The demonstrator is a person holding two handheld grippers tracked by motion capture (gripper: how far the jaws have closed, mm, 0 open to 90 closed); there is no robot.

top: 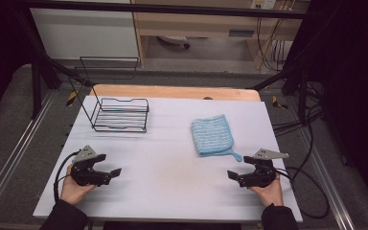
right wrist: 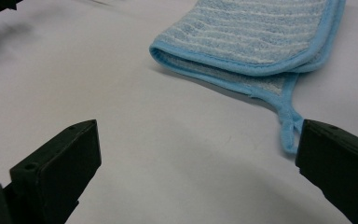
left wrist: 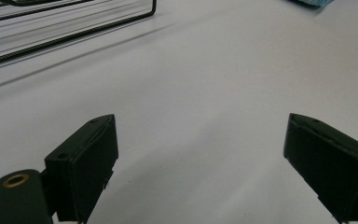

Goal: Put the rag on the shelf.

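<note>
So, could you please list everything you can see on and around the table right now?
Cloth: one, light blue with white stripes, folded, on the right half of the table, its hanging loop pointing toward the right gripper.
Wire rack: one, black, far left part of the table, apart from both grippers.
Table: one, white top with a wooden far edge.
Cables: several, black, on the floor right of the table.
Left gripper: one, black, near left of the table, jaws open with nothing between them.
Right gripper: one, black, near right, jaws open, just short of the cloth's loop.
</note>
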